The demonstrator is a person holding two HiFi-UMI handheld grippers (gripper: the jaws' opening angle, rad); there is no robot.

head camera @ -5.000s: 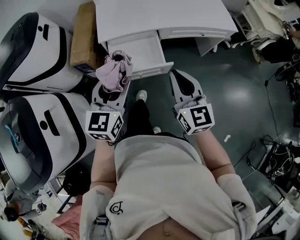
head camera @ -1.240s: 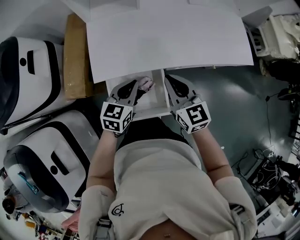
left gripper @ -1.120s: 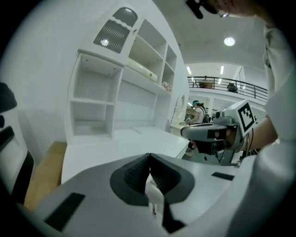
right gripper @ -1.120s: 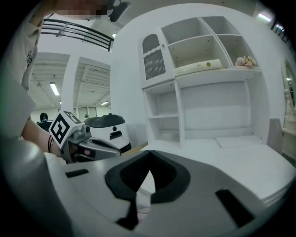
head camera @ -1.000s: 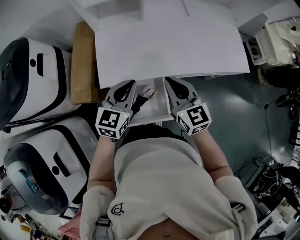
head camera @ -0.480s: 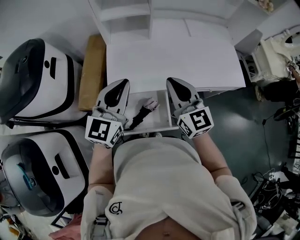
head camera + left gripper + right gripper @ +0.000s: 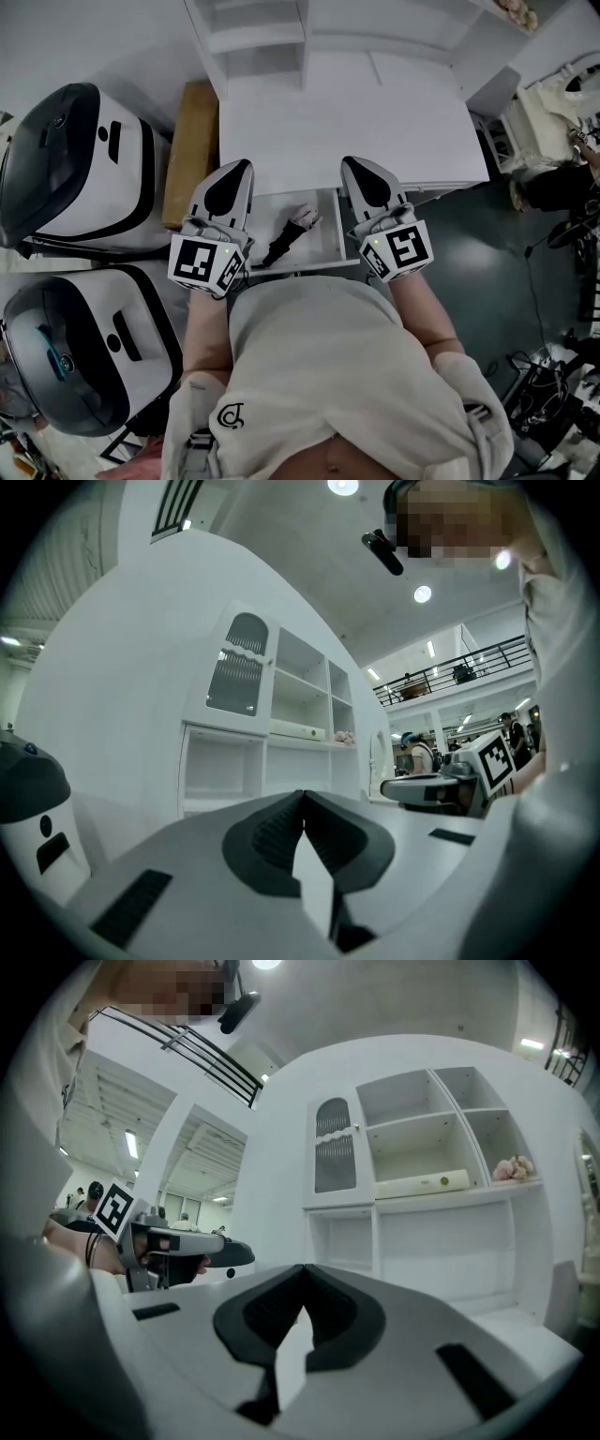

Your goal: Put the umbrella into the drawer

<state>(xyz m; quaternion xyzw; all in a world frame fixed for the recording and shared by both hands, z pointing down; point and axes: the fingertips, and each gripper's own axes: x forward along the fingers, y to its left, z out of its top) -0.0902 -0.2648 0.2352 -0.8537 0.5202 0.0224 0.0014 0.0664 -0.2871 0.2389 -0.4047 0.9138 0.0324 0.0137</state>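
The folded umbrella (image 7: 292, 234), pink cloth with a black handle, lies aslant inside the open white drawer (image 7: 331, 228) under the desk edge. My left gripper (image 7: 238, 169) hovers over the drawer's left side, shut and empty; its dark pads meet at the tip in the left gripper view (image 7: 302, 795). Over the drawer's right side my right gripper (image 7: 353, 165) is likewise shut with nothing in it, the pads touching in the right gripper view (image 7: 303, 1269). Both point level toward the white shelving. Neither touches the umbrella.
The white desk top (image 7: 347, 117) lies ahead, with a white shelf unit (image 7: 258, 33) behind it. A cardboard box (image 7: 192, 150) leans left of the desk. Two big white-and-black machines (image 7: 70, 164) (image 7: 75, 347) stand at the left. Cables and gear (image 7: 562, 197) crowd the right.
Five seconds ago the left gripper held the umbrella above the drawer; now it lies in the drawer. Over the last second both shut grippers rose from drawer height to above the desk edge.
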